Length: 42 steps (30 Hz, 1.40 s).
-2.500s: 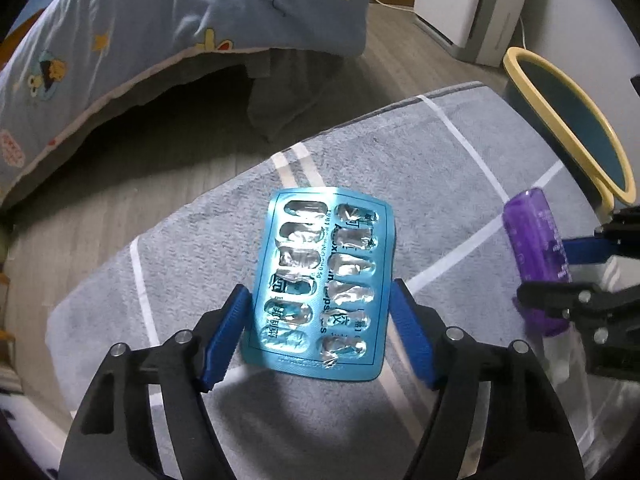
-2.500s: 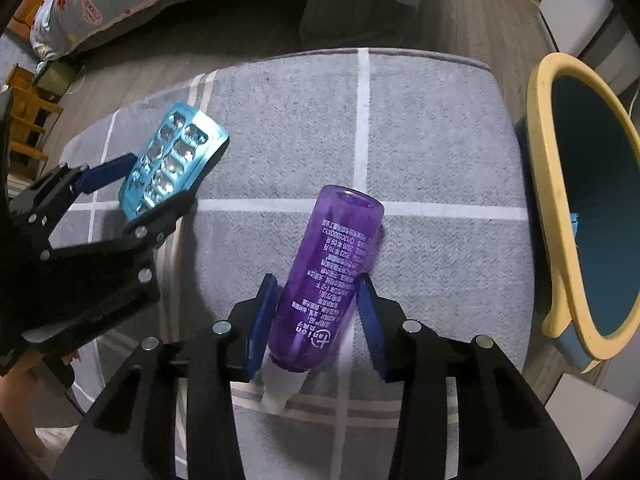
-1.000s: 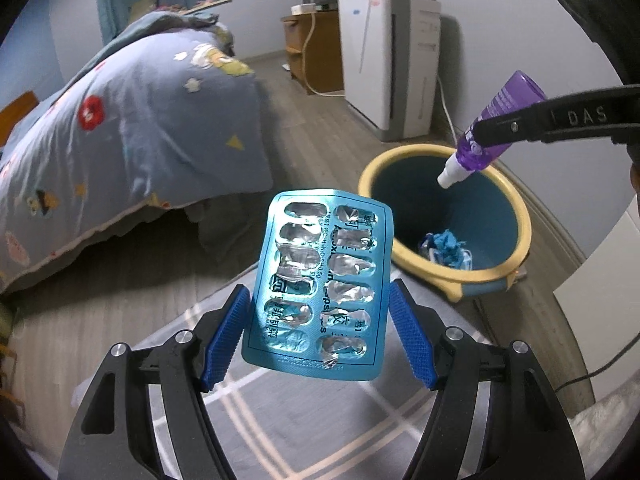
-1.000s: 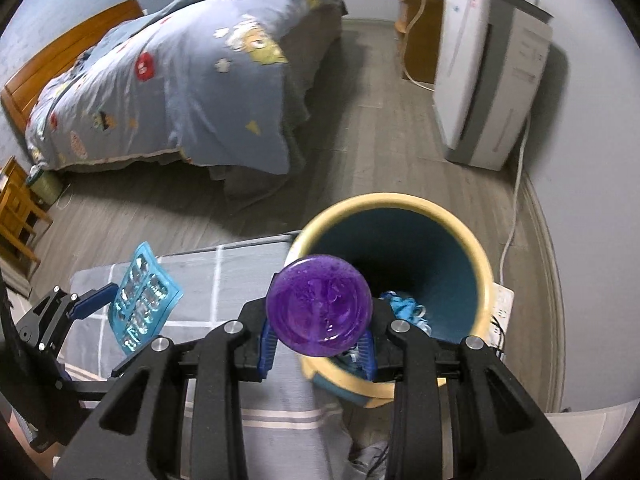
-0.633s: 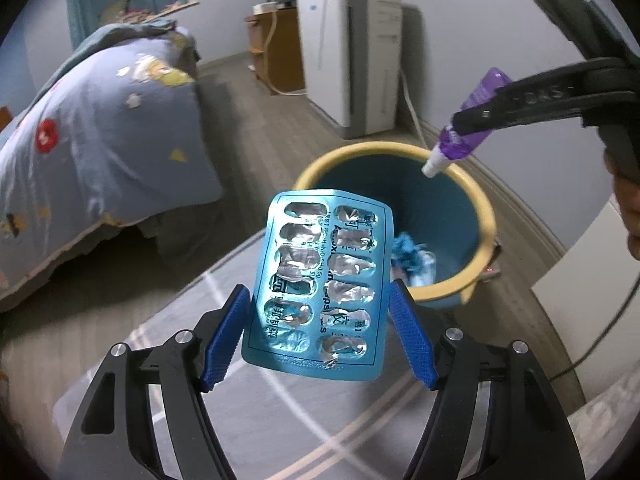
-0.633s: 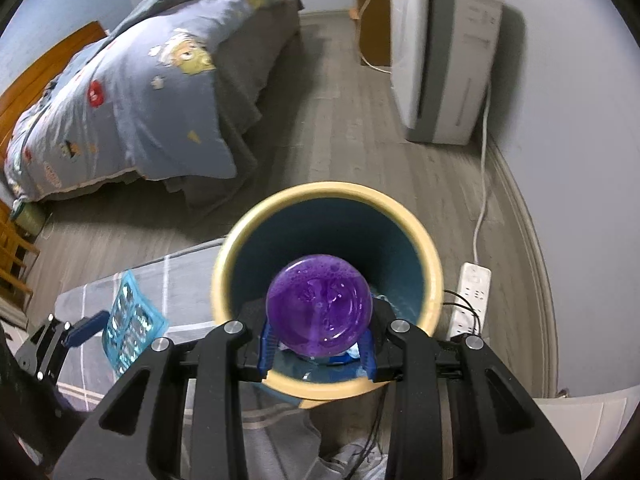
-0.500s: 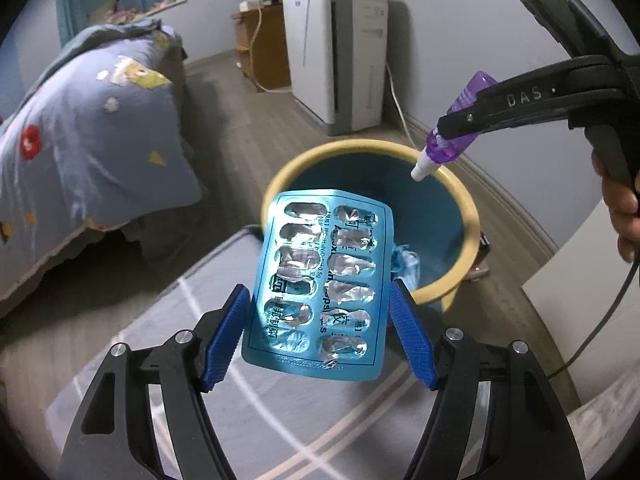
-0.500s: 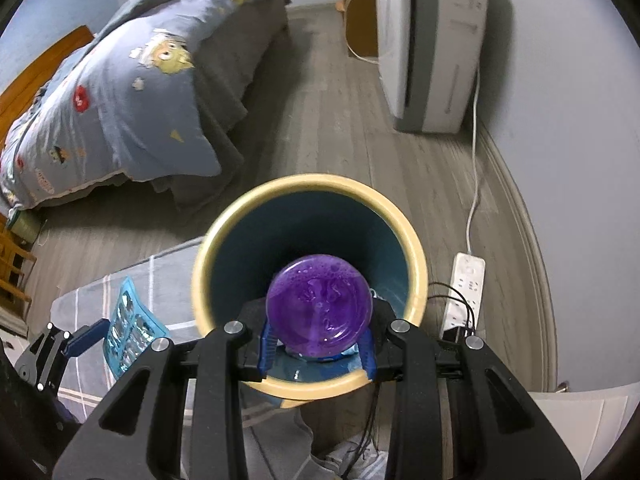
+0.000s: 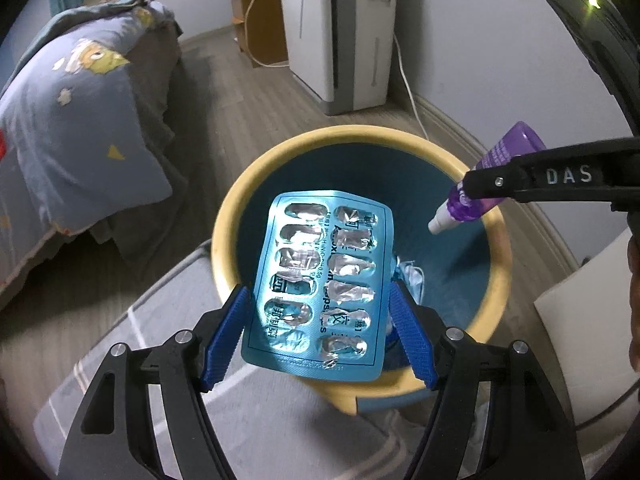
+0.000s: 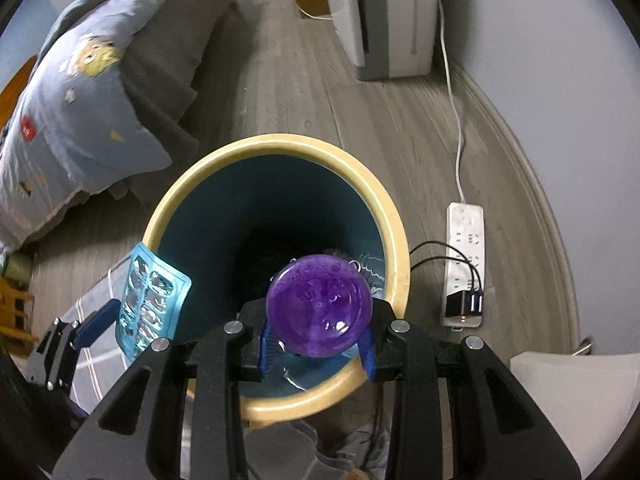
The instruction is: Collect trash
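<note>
My left gripper (image 9: pixel 320 334) is shut on a blue blister pack (image 9: pixel 320 292) of emptied pill pockets and holds it over the near rim of a teal bin with a yellow rim (image 9: pixel 228 208). My right gripper (image 10: pixel 318 344) is shut on a purple bottle (image 10: pixel 319 306) and holds it nozzle down over the bin's mouth (image 10: pixel 276 144). The bottle also shows in the left wrist view (image 9: pixel 496 176), over the bin's right side. The blister pack shows in the right wrist view (image 10: pixel 150 296) at the bin's left rim. Crumpled trash (image 9: pixel 410 276) lies inside the bin.
A bed with a blue quilt (image 9: pixel 68 120) stands to the left. A white appliance (image 9: pixel 340 32) stands against the back wall. A power strip (image 10: pixel 464 264) with plugs lies on the floor right of the bin. A grey striped rug (image 9: pixel 168 320) lies beside the bin.
Both grippers have moved from the rug up to the bin with their items. In the last half second both came closer over the bin's mouth, and the bottle sank lower over it.
</note>
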Motion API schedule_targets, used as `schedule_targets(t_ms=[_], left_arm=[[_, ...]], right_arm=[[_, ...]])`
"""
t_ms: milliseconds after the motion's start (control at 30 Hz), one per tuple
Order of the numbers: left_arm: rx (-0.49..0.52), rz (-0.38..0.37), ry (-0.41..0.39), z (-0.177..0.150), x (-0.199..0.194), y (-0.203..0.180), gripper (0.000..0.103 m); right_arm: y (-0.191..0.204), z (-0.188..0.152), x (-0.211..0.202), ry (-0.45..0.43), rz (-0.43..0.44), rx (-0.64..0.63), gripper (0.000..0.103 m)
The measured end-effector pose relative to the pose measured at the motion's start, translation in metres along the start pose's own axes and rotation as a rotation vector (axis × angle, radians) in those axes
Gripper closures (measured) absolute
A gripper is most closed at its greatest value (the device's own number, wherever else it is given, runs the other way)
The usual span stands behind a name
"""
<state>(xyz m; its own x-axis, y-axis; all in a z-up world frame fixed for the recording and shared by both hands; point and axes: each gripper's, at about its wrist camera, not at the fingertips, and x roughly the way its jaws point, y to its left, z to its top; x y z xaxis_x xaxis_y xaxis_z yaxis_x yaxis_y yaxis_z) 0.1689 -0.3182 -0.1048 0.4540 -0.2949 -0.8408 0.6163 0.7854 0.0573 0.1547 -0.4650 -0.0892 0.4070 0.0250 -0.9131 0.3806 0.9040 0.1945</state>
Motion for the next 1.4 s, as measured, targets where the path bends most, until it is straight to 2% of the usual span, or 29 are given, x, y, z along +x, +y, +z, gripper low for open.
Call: schedule_targets(t_ms=[267,467,533,567,600,733,767,967,1100,1400], left_arm=[[0.028,-0.006,0.021,0.003,0.021,0.0,0.03],[0.037,-0.007,-0.023,0.004,0.015,0.012,0.017],[0.025,-0.006,-0.031,0.005,0.012,0.019,0.014],[0.018,-0.004,-0.032,0.005,0.012,0.022,0.013],[0.008,-0.005,-0.034,0.005,0.011,0.026,0.012],[-0.028,0.001,-0.031,0.002,0.011,0.04,0.01],[-0.034,0.005,-0.031,0.001,0.01,0.042,0.01],[-0.061,0.02,-0.044,-0.006,-0.003,0.046,0.009],[-0.087,0.02,-0.073,-0.016,-0.027,0.045,0.008],[-0.133,0.038,-0.152,-0.029,-0.105,0.039,0.005]], right_arm=[[0.008,0.012,0.026,0.029,-0.012,0.034,0.071],[0.025,0.02,0.041,0.029,0.005,0.001,0.07],[0.032,0.023,0.048,0.032,0.02,-0.013,0.062],[0.035,0.024,0.049,0.033,0.024,-0.017,0.047],[0.04,0.025,0.051,0.031,0.03,-0.026,0.038],[0.053,0.025,0.05,0.008,-0.003,-0.071,0.028],[0.052,0.025,0.049,0.005,-0.008,-0.073,0.023],[0.036,0.021,0.034,-0.019,-0.029,-0.033,0.01],[0.03,0.012,0.011,-0.047,-0.032,-0.037,0.006],[0.042,-0.029,-0.067,-0.122,0.02,-0.099,0.006]])
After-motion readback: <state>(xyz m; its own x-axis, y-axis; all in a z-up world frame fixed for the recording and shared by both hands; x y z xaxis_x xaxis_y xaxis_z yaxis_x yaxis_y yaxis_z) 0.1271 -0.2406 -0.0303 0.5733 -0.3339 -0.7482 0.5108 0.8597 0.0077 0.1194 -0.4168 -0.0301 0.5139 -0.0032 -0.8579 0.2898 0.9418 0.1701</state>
